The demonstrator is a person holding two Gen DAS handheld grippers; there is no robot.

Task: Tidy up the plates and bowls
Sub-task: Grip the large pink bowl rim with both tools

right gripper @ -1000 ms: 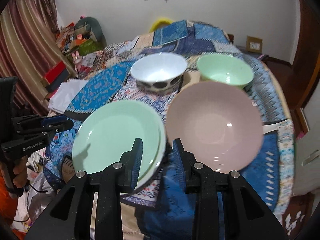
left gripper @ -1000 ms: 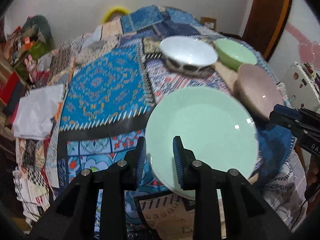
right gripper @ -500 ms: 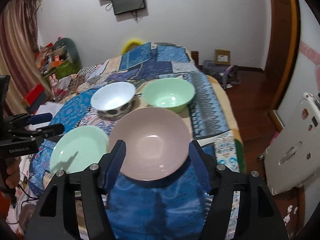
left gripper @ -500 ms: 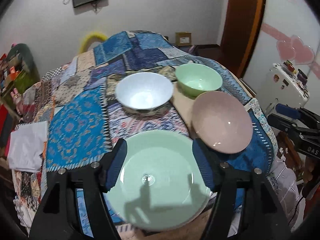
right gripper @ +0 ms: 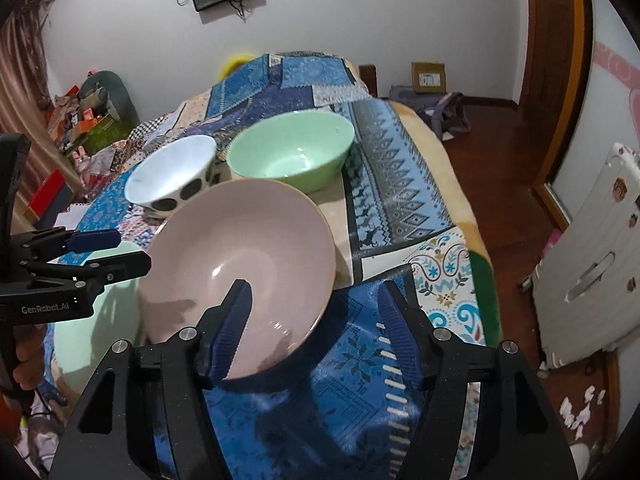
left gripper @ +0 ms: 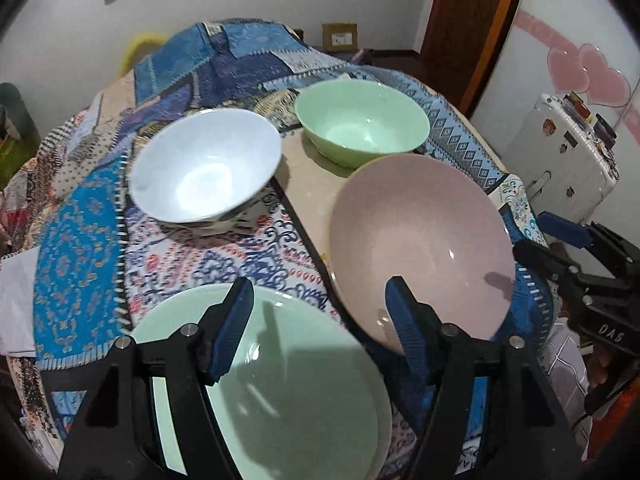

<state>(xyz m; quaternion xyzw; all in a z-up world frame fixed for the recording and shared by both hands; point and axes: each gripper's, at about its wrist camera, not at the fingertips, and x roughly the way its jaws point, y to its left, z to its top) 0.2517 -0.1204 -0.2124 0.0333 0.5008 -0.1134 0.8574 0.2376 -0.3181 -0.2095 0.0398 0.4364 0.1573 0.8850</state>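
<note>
Both grippers, left (left gripper: 318, 322) and right (right gripper: 314, 320), have spread wide, empty above green plate (left gripper: 280, 392) and pink bowl (right gripper: 240, 256).

Left wrist view sits close above the pale green plate (left gripper: 288, 384), looking steeply down and forward across the patchwork-covered bench (left gripper: 80, 248) toward the far wall, its own fingers (left gripper: 230, 328) framing the bottom edge. Right wrist view sits close over the pink bowl (right gripper: 240, 264), angled down, facing the same wall. Both share pink bowl, green bowl (right gripper: 292, 152), white bowl (right gripper: 172, 174), and each catches the other gripper at its side edge.
</note>
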